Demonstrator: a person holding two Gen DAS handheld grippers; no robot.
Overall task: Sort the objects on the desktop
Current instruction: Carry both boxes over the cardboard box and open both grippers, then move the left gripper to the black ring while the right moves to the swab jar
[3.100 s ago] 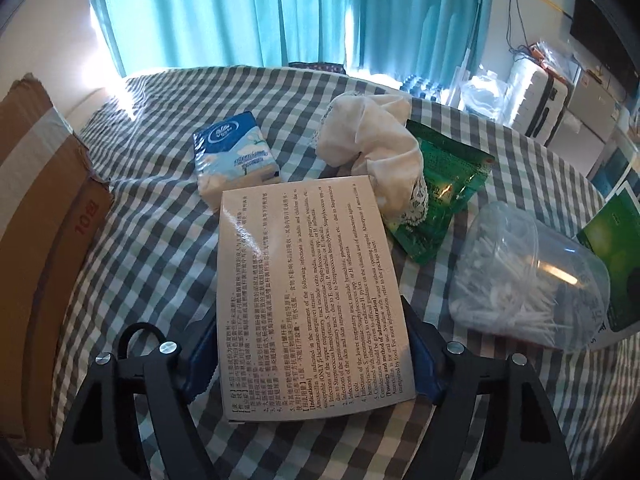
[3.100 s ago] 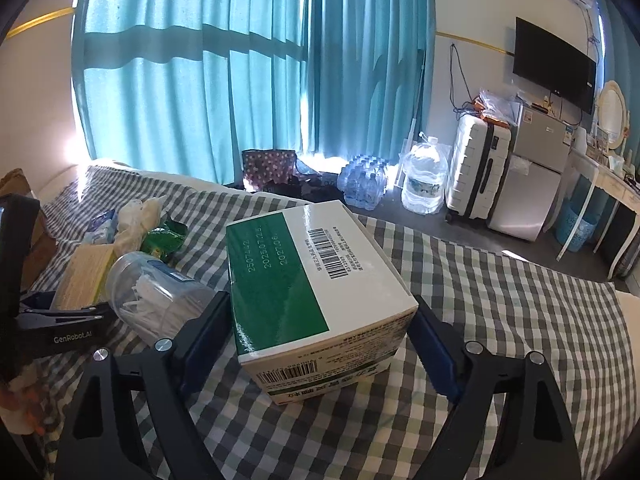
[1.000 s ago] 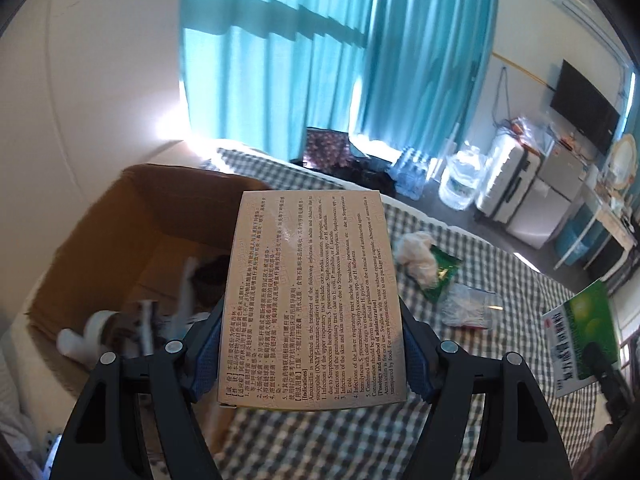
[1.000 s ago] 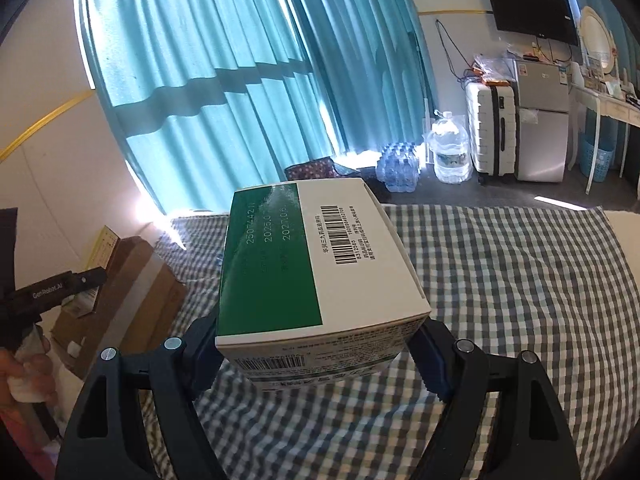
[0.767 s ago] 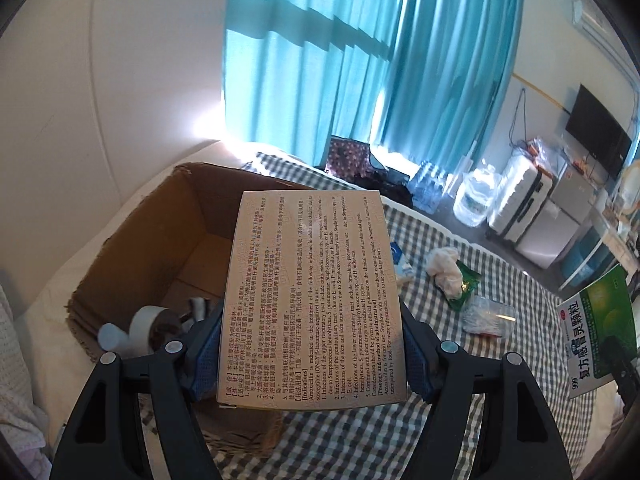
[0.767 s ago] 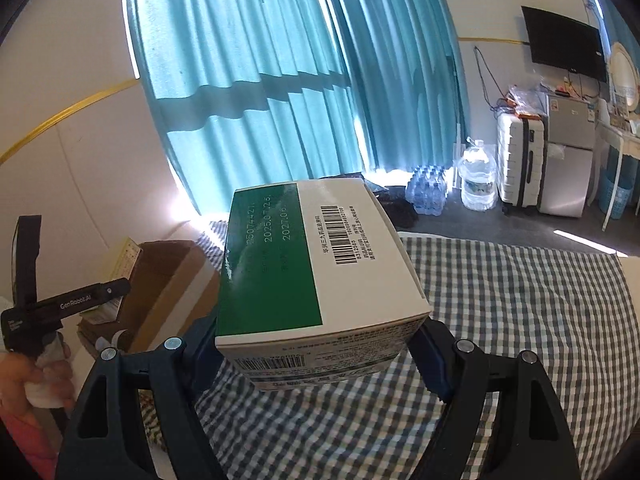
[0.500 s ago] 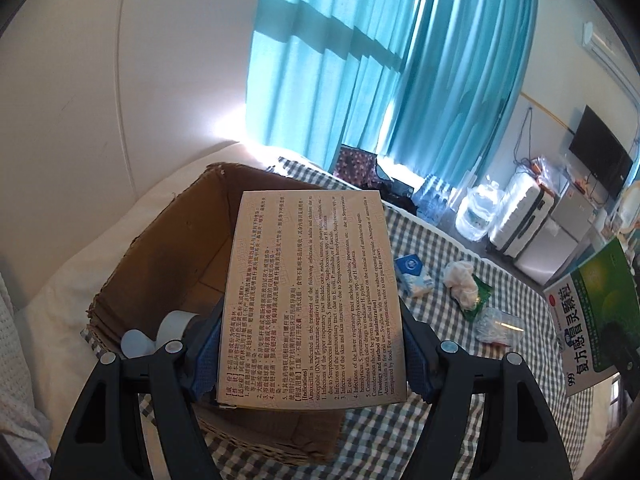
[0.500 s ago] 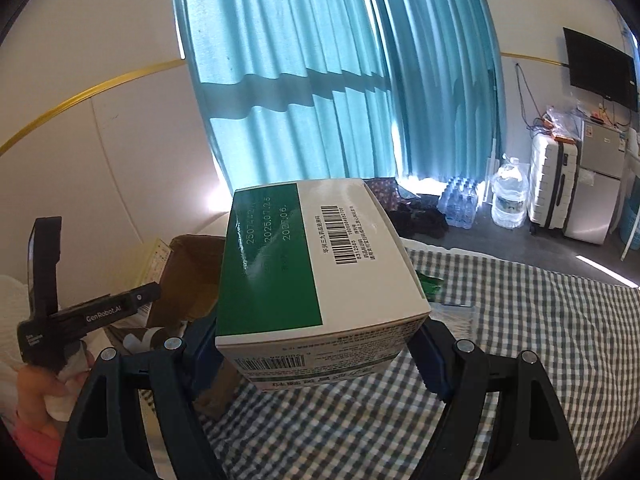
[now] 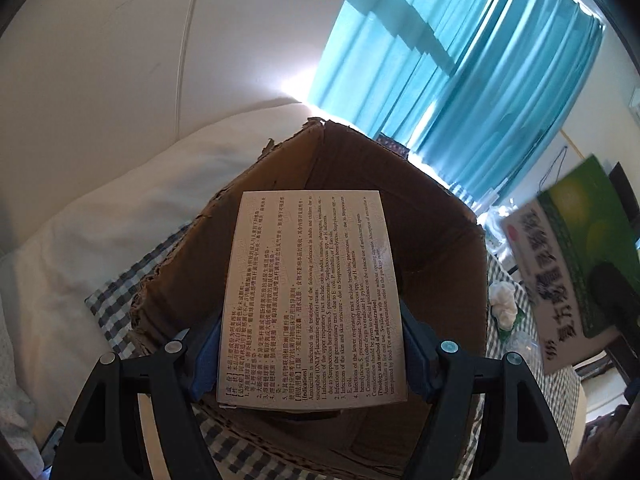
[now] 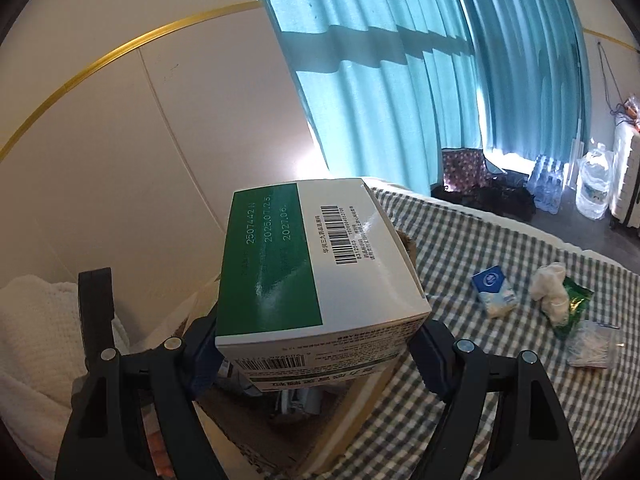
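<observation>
My left gripper [image 9: 312, 356] is shut on a flat beige medicine box [image 9: 312, 296] printed with small text, held over the open brown cardboard box [image 9: 440, 240]. My right gripper [image 10: 320, 356] is shut on a green and white medicine box [image 10: 304, 260] with a barcode, held above the near corner of the same cardboard box [image 10: 280, 428]. That green box [image 9: 576, 256] shows blurred at the right of the left wrist view. The other gripper's black frame [image 10: 96, 312] stands at the left of the right wrist view.
On the checked cloth [image 10: 460, 240] lie a blue tissue pack [image 10: 494, 290], a white cloth bundle [image 10: 550, 286], a green packet [image 10: 572, 304] and a clear tub of cotton swabs [image 10: 592, 344]. A white blanket [image 10: 36, 328] lies left. Teal curtains [image 10: 400, 60] hang behind.
Both grippers have swung left with their boxes. The beige box now hangs over the cardboard box's opening, and the green box has come up beside it at the box's near corner.
</observation>
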